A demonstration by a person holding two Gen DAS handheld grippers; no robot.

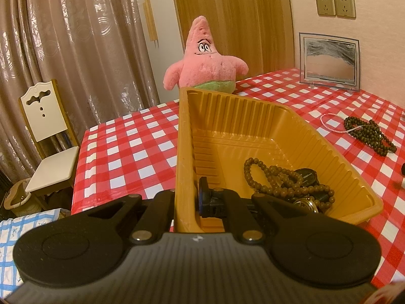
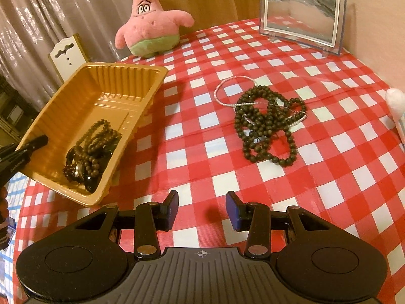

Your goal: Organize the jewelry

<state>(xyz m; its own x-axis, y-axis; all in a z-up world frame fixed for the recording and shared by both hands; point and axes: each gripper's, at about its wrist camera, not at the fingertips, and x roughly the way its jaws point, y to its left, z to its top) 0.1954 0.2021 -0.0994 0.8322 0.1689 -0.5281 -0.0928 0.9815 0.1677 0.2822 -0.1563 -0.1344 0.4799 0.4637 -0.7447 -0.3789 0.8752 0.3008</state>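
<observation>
My left gripper (image 1: 186, 200) is shut on the near-left wall of the orange plastic tray (image 1: 183, 136), which is tilted up off the table. It also shows in the right wrist view (image 2: 22, 152) at the tray's (image 2: 149, 76) left rim. Inside lie a brown bead bracelet (image 1: 278, 179) and dark watches (image 2: 86, 169). On the checked cloth lie a dark green bead necklace (image 2: 265, 124) and a thin pearl strand (image 2: 225, 88), tangled together. My right gripper (image 2: 201, 209) is open and empty, above the cloth in front of the necklace.
A pink star plush (image 2: 149, 27) stands at the table's far edge. A framed picture (image 2: 301, 12) stands at the back right by the wall. A white chair (image 1: 48, 136) stands left of the table. A white object (image 2: 397, 106) lies at the right edge.
</observation>
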